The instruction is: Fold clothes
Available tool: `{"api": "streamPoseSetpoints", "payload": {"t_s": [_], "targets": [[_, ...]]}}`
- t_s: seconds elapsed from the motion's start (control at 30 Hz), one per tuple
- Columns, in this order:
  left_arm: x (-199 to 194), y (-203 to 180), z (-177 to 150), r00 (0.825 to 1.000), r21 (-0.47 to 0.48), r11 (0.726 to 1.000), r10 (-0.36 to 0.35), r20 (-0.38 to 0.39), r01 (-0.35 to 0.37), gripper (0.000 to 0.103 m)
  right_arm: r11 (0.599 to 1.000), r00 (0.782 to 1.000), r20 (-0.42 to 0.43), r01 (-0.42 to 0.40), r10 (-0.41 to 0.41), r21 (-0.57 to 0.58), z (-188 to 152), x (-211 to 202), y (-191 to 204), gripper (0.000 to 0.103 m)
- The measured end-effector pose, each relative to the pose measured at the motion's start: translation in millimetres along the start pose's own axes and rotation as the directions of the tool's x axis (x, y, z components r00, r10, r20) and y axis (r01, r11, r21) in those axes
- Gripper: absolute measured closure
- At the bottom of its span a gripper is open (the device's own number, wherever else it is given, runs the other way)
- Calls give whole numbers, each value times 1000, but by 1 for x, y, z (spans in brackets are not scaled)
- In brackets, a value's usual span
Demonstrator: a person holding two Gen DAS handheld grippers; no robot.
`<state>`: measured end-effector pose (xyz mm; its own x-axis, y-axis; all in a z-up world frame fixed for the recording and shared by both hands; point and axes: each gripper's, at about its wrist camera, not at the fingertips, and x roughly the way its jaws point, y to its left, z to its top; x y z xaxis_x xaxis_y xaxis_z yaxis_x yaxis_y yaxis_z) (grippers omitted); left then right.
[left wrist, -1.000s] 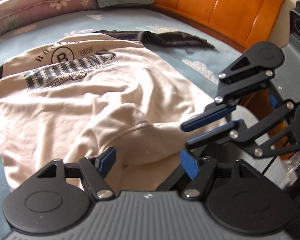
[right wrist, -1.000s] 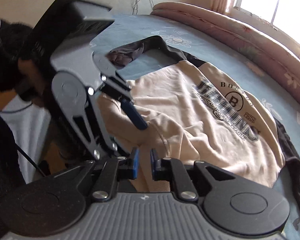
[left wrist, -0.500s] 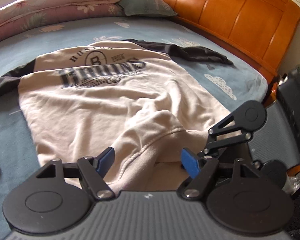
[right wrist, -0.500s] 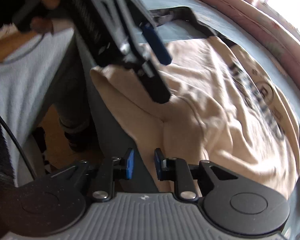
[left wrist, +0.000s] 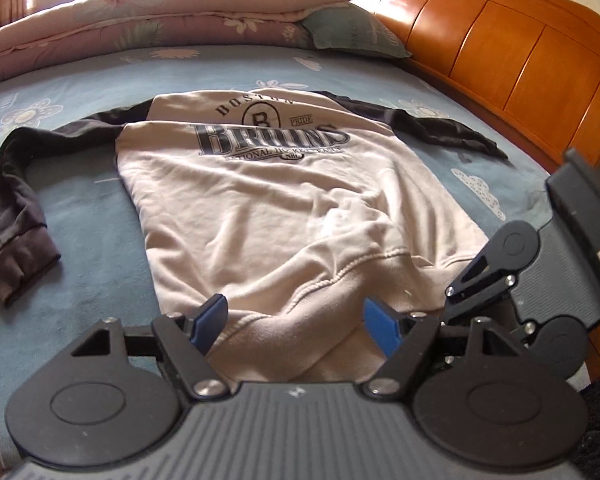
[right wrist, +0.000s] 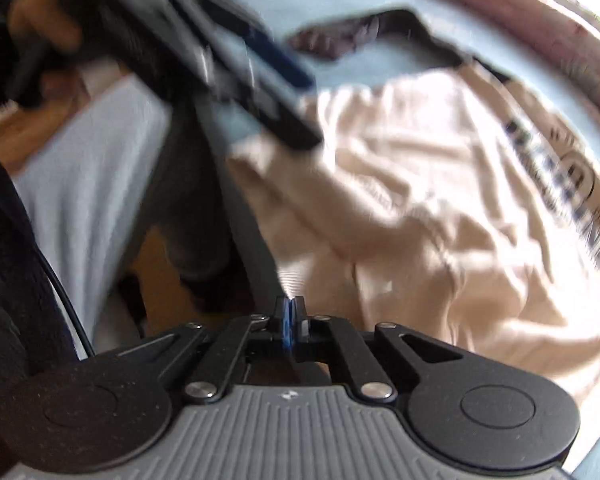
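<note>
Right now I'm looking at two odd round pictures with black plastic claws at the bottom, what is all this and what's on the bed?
There is no robot here: a person holds a two-finger gripper in each hand, and a fisheye camera on each looks out along its fingers. One picture is from the left gripper, whose blue-padded jaws stand open around the hem of a cream Boston Bruins sweatshirt with dark sleeves. The sweatshirt lies print-up on a blue floral bedsheet, with a folded quilt and a wooden headboard behind it. The other picture, blurred by motion, is from the right gripper. Its jaws are shut near the hem, but whether they pinch cloth cannot be made out.
</note>
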<state>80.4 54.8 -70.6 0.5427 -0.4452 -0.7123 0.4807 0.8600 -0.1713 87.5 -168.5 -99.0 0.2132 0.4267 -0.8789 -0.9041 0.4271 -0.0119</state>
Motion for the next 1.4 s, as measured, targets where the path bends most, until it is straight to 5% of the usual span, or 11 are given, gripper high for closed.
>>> {"api": "streamPoseSetpoints", "payload": {"t_s": [0.17, 0.33, 0.4, 0.5, 0.6, 1.1, 1.3, 1.33, 1.4], "targets": [[5, -13, -8, 995, 112, 989, 95, -33, -91, 27, 997, 997, 49, 50, -53, 53, -11, -36, -4, 87], [14, -23, -16, 977, 239, 951, 211, -36, -197, 27, 968, 965, 94, 237, -245, 88, -28, -71, -8, 41], [22, -33, -22, 967, 328, 917, 253, -40, -226, 27, 952, 952, 69, 294, -300, 83, -35, -69, -10, 41], [34, -51, -35, 942, 500, 816, 337, -4, -290, 26, 934, 934, 30, 354, -356, 50, -38, -50, -11, 41], [46, -60, -41, 930, 562, 768, 367, 6, -306, 26, 921, 920, 26, 390, -390, -6, -43, -34, -6, 41], [40, -39, -42, 914, 529, 774, 405, 8, -348, 24, 795, 782, -143, 602, -607, -81, -81, -37, -36, 47], [32, -20, -42, 872, 527, 741, 490, 0, -416, 23, 729, 691, -236, 667, -683, -157, -89, -41, -38, 55], [29, -16, -40, 866, 516, 742, 501, -3, -427, 22, 726, 684, -251, 669, -685, -160, -90, -45, -40, 55], [23, -9, -36, 853, 494, 744, 522, -10, -450, 20, 752, 707, -276, 649, -651, -113, -90, -58, -46, 55]]}}
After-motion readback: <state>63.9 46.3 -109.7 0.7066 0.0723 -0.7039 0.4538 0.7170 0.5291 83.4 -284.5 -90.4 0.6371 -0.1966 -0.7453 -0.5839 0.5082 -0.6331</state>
